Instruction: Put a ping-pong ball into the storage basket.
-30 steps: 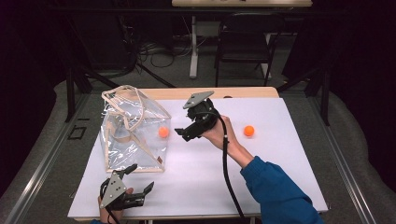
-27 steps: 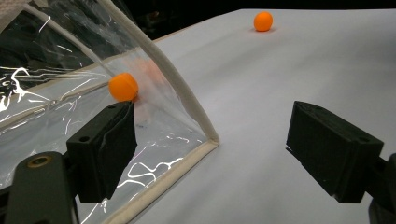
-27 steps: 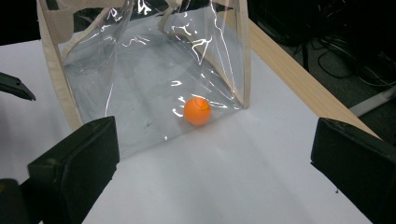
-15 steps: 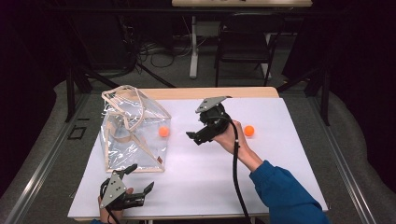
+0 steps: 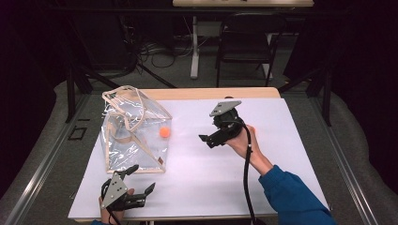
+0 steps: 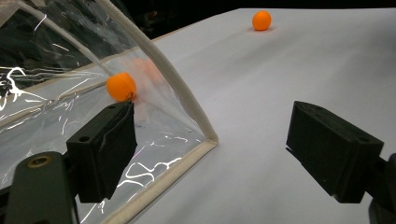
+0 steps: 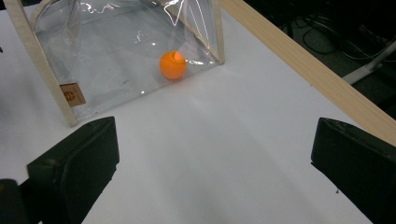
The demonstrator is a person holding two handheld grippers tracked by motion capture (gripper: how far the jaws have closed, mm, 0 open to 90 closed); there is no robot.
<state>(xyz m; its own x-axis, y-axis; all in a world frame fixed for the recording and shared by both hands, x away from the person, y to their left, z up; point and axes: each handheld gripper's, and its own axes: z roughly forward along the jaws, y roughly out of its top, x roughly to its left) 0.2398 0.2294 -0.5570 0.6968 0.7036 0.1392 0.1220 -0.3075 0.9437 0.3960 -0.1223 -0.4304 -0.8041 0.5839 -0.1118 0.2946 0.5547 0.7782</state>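
Note:
A clear plastic bag (image 5: 133,133) with cream trim stands on the left of the white table. An orange ball (image 5: 164,132) rests at the bag's right wall; I cannot tell whether it is inside or outside. The right gripper view shows the same ball (image 7: 173,64) at the bag's (image 7: 116,51) lower edge. My right gripper (image 5: 209,139) hovers open right of the bag and points at it, nothing between its jaws (image 7: 215,140). My left gripper (image 5: 142,179) lies open at the bag's near corner (image 6: 205,140). A second orange ball (image 6: 261,20) lies far across the table.
The white table top (image 5: 197,183) has a wooden strip (image 5: 211,93) along its far edge. A black chair (image 5: 246,42) and cables stand on the floor behind. A black cable (image 5: 246,173) trails from the right gripper along the blue sleeve (image 5: 291,197).
My right gripper has moved right and slightly nearer, away from the bag; the hand now covers the second ball in the high view. The left gripper has stayed put.

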